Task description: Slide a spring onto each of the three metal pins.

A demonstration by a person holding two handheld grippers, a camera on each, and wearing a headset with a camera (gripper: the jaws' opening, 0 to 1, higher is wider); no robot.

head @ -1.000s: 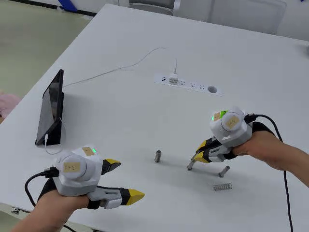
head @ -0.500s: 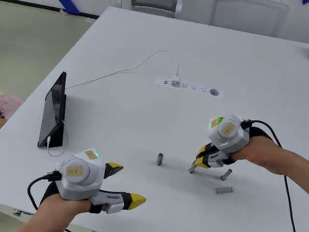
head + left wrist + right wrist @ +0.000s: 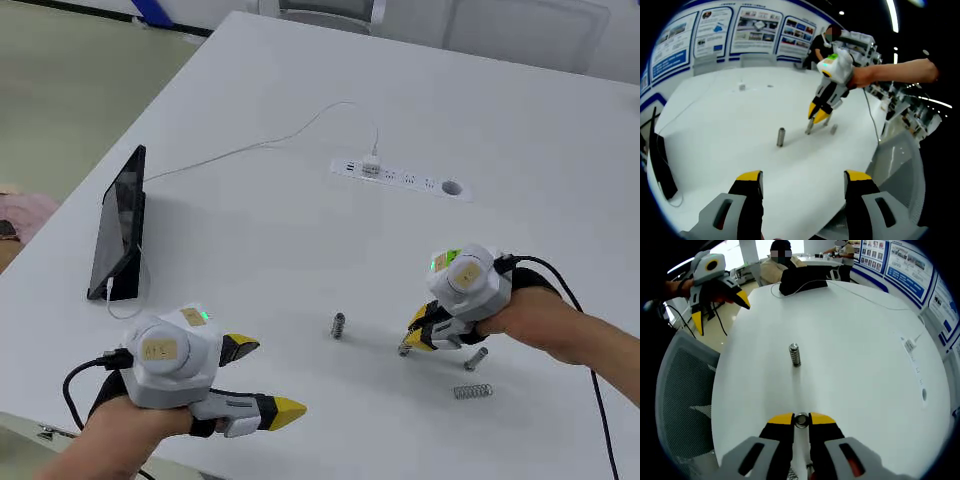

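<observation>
While the whole head view has drifted with the headset, the right gripper (image 3: 414,340) sits lower over the worktop (image 3: 270,240) than a second ago. Its yellow tips are now down at the held pin (image 3: 404,349). Seen along its own jaws, it is clenched on that pin's round top. The left gripper (image 3: 268,378) hangs by the near edge as before, jaws spread wide and grasping nothing.

The sprung pin (image 3: 339,325) stands upright between the two grippers, nearer the right one, a spring around it. Just beyond the held pin, on the right-hand side, is the third pin (image 3: 476,358), with the loose spring (image 3: 472,391) lying flat near it.

Farther off, a tablet (image 3: 120,225) is propped at the left edge, and a power strip (image 3: 400,180) feeds a white cable (image 3: 260,145). In the head view the right gripper covers most of the held pin, so I cannot tell whether it carries a spring.
</observation>
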